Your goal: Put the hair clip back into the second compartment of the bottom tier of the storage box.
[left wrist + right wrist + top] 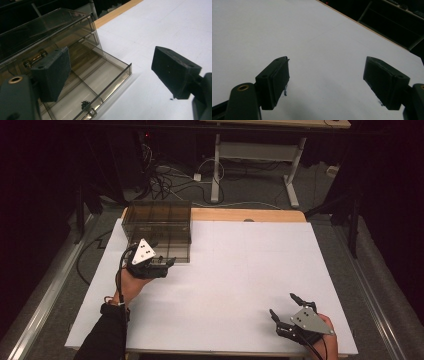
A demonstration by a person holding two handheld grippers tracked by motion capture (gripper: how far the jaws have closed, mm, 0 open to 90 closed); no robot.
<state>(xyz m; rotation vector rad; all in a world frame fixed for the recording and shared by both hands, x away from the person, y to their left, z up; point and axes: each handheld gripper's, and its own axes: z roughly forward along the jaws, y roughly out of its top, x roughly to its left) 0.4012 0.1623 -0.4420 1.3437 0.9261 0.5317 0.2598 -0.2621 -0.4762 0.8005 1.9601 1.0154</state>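
So the right gripper [287, 309] is parked at the near right corner of the worktop [240, 270], jaws spread wide with nothing between them, just white surface ahead of it in its own view. It's well apart from the action, so I'd count it out for whatever comes next.

The left gripper [167, 262] is the one that matters. Its jaws are apart too, nothing clamped, and it sits right at the front of the smoky see-through drawer box [159, 227] near the far left of the worktop. In the left gripper view the bottom drawer [100, 82] is pulled out toward the person, and it lies between and just ahead of the two jaws, more over on the left jaw's side. There's a small dark bit [85, 104] lying in the drawer's front compartment, close behind the front wall, and a little metal pull [92, 112] on that wall.

The drawer slides near-to-far, so my guess is the next move is either a dip down into that compartment or a push straight back on the front wall. Either way it's the left hand's job, it's basically there already.
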